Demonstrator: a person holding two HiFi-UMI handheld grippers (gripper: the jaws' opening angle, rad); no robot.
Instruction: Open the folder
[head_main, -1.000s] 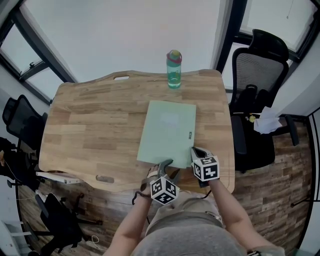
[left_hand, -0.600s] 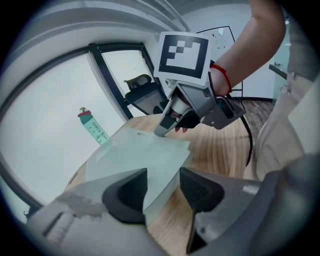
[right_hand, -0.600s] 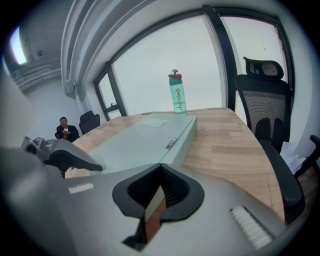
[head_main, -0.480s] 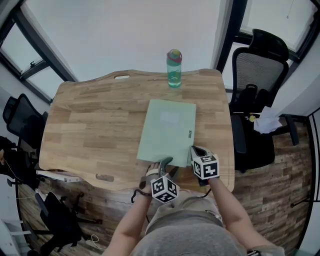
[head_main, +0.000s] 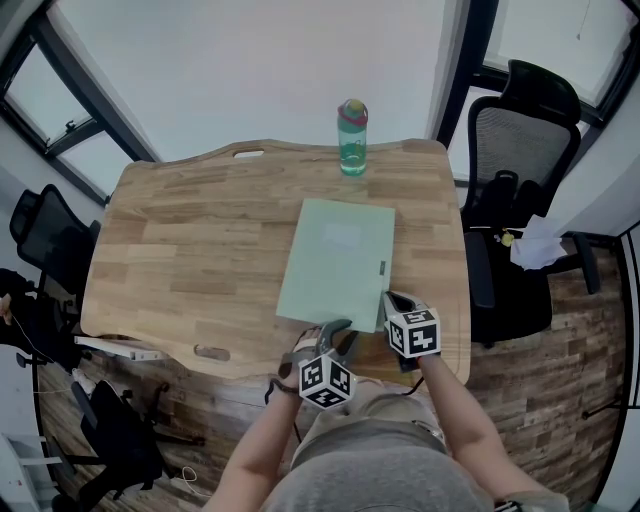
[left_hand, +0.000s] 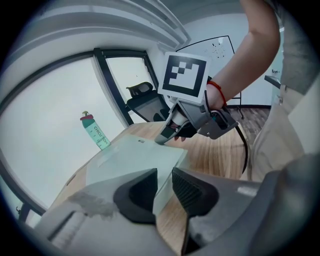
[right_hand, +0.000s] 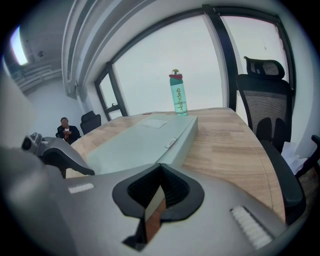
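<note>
Green folder (head_main: 340, 262) edge between left claw (left_hand: 164, 184), just closing

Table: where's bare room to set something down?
Free: left half of the table, from its edge to the folder. A narrow strip right of the folder. Crowded: near edge, the right hand-held gripper pinches a folder corner and the left hand-held gripper, jaws just closing, straddles its edge.

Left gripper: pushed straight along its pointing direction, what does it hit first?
The green folder: its near corner already sits inside the claw of the left gripper, which has just been closing. Farther along that line is the right gripper, though depth is unclear.
</note>
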